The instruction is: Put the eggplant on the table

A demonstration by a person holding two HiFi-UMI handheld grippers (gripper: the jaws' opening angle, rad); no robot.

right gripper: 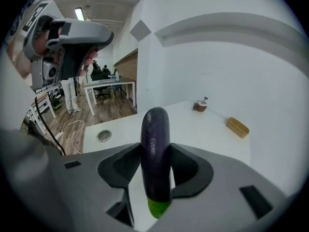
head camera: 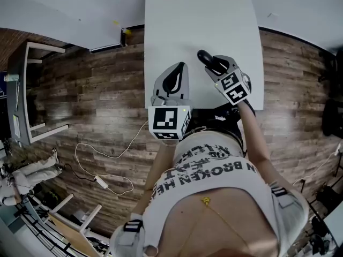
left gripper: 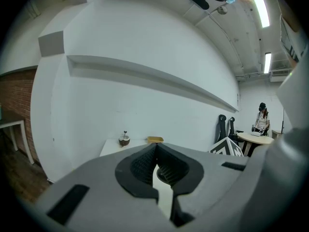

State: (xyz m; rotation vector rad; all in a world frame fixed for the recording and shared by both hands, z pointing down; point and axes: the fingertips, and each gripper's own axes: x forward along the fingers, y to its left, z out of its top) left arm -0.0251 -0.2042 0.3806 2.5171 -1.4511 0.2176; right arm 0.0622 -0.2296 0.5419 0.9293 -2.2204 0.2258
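Note:
A dark purple eggplant (right gripper: 155,153) with a green stem end stands upright between the jaws of my right gripper (right gripper: 155,149), which is shut on it. In the head view the eggplant (head camera: 205,57) sticks out of the right gripper (head camera: 214,64) above the near part of the white table (head camera: 198,25). My left gripper (head camera: 181,66) hangs over the table's near left edge. Its jaws (left gripper: 156,146) meet at the tips with nothing between them.
At the table's far end stand a small brown bowl (right gripper: 199,105) and a yellow box (right gripper: 238,127). A round grommet (right gripper: 103,136) sits in the tabletop near its left edge. A white cable (head camera: 102,181) lies on the wooden floor at the left. A person (left gripper: 262,120) stands far off at a round table.

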